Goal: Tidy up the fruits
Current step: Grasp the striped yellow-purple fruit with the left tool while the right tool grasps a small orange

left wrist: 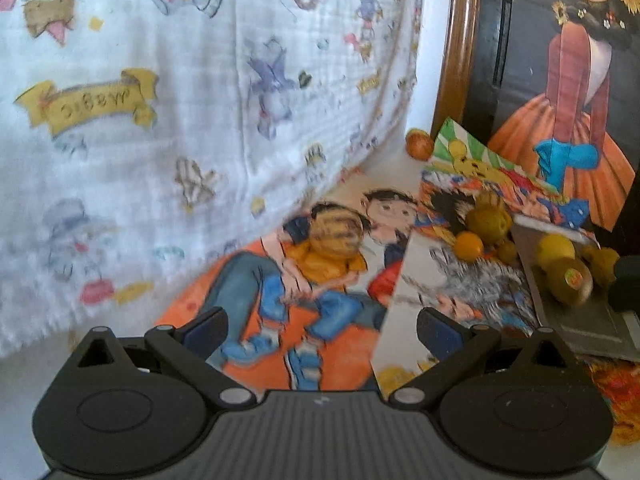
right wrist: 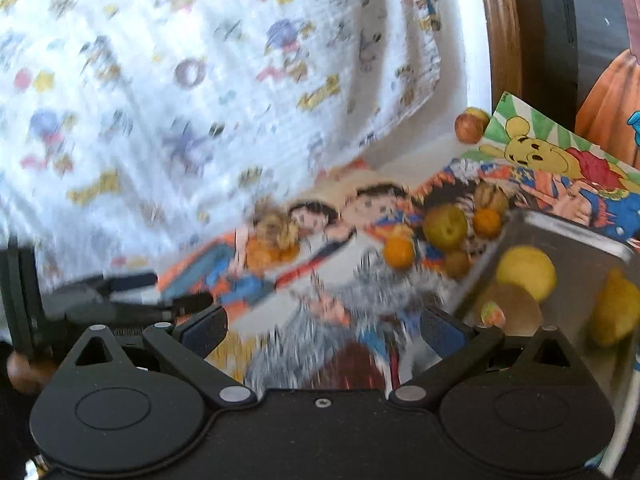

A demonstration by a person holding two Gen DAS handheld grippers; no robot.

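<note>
Fruits (right wrist: 444, 226) scattered on cartoon posters (left wrist: 320, 280) | metal tray (right wrist: 580, 248) holds lemon (right wrist: 526, 272), kiwi (right wrist: 510, 310) | printed cloth (left wrist: 160, 120) behind | my left gripper (left wrist: 320, 332) and right gripper (right wrist: 324, 330) both spread, empty

White cartoon-print cloth (left wrist: 168, 128); yellow lemon (right wrist: 526, 273); grey tray (right wrist: 592, 256)
</note>
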